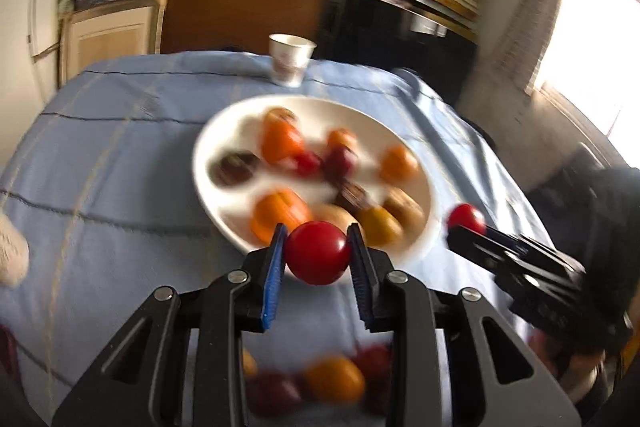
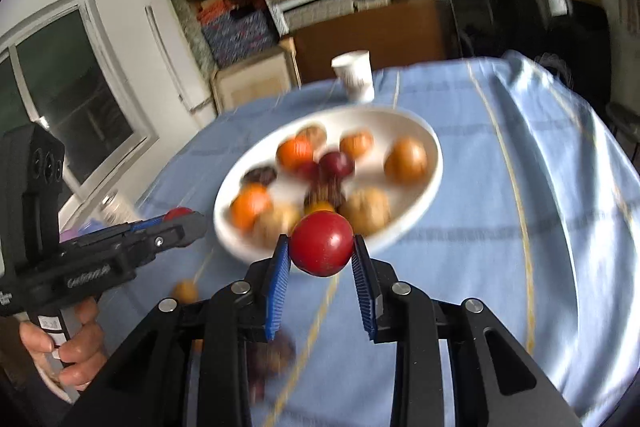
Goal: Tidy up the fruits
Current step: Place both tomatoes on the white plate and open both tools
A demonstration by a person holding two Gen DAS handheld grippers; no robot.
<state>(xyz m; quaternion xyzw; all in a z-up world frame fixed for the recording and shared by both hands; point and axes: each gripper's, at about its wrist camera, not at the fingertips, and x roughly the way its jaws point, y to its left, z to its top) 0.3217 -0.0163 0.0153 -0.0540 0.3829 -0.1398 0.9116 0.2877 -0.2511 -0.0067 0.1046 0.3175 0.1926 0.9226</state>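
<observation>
My left gripper (image 1: pixel 317 229) is shut on a round red fruit (image 1: pixel 316 253), held just above the near rim of a white plate (image 1: pixel 224 131). Several orange, brown and dark red fruits lie blurred on that plate. My right gripper (image 2: pixel 320 239) is shut on a second red fruit (image 2: pixel 322 243), also over the near edge of the plate (image 2: pixel 436 167). Each gripper shows in the other's view: the right one (image 1: pixel 468 227) at the plate's right side, the left one (image 2: pixel 184 219) at its left, each with its red fruit between the pads.
A white paper cup (image 1: pixel 290 59) stands beyond the plate on the blue checked tablecloth (image 1: pixel 120 147). Loose orange and dark red fruits (image 1: pixel 334 379) lie on the cloth below my left gripper. A hand (image 2: pixel 76 347) grips the left tool's handle. Shelves stand behind the table.
</observation>
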